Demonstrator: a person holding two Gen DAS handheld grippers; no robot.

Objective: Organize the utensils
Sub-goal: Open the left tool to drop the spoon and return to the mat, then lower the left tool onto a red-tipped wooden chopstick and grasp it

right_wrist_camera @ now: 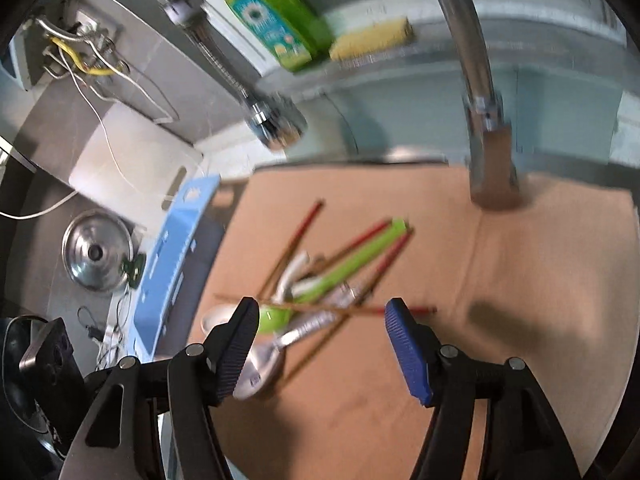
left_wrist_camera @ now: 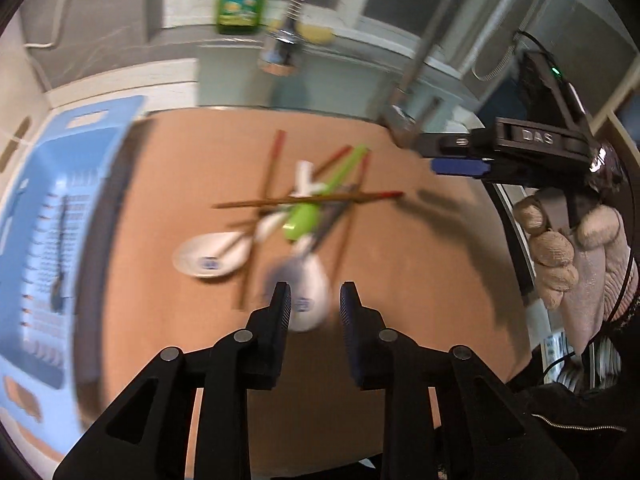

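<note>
A heap of utensils lies on brown cardboard (left_wrist_camera: pixel 400 260) in the sink: several red-tipped wooden chopsticks (left_wrist_camera: pixel 308 199), a green plastic spoon (left_wrist_camera: pixel 304 218), white ceramic spoons (left_wrist_camera: pixel 208 258) and a metal spoon. My left gripper (left_wrist_camera: pixel 314 300) is open and empty, just above the nearest white spoon (left_wrist_camera: pixel 314 300). My right gripper (right_wrist_camera: pixel 320 340) is open and empty above the heap's near edge, with chopsticks (right_wrist_camera: pixel 360 310) and the green spoon (right_wrist_camera: pixel 344 268) between its fingers. It also shows at the right of the left wrist view (left_wrist_camera: pixel 460 160), held by a gloved hand.
A blue slotted tray (left_wrist_camera: pixel 52 240) stands left of the cardboard, with one dark utensil (left_wrist_camera: pixel 60 256) in it. Two faucets (right_wrist_camera: pixel 480 92) hang over the sink. Dish soap (right_wrist_camera: pixel 276 20) and a yellow sponge (right_wrist_camera: pixel 372 40) sit on the back ledge. A pot lid (right_wrist_camera: pixel 96 256) lies at left.
</note>
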